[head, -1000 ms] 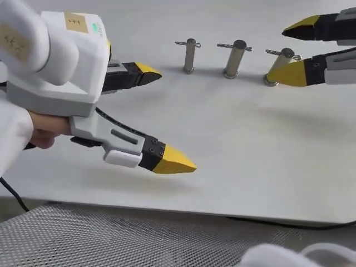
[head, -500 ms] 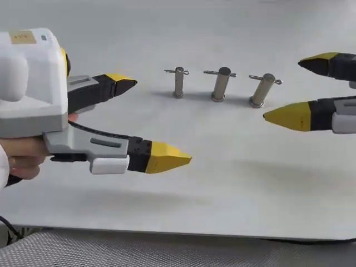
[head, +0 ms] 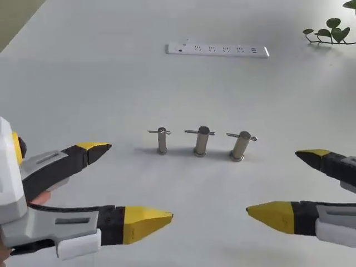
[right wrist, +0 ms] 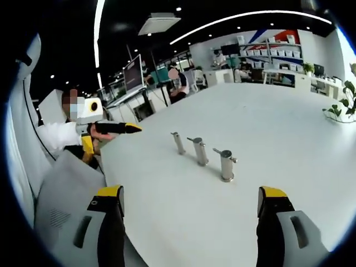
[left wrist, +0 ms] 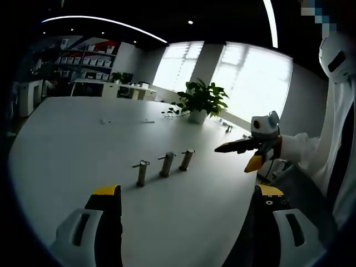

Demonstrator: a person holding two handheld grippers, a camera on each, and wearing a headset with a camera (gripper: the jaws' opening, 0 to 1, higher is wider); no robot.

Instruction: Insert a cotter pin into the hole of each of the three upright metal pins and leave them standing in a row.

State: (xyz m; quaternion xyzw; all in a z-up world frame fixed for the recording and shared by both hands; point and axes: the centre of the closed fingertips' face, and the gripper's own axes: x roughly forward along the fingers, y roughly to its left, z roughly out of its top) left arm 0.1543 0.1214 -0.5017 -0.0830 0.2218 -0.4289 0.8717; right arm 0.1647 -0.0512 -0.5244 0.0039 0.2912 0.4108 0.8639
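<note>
White table point(head: 111, 83): three metal pins point(head: 202, 140) upright in row, frame centre, cotter pin point(head: 192, 132) through each; task looks done. Left gripper point(head: 139, 181) lower left, right gripper point(head: 273, 182) lower right, both spread wide, empty

yellow-tipped left gripper point(head: 139, 181): body cut off, left edge
yellow-tipped right gripper point(head: 273, 182): cut off, right edge
green leafy plant point(head: 331, 31): clipped top-right
thin wire cotter pins point(head: 192, 132): hole seating too small to tell
</note>
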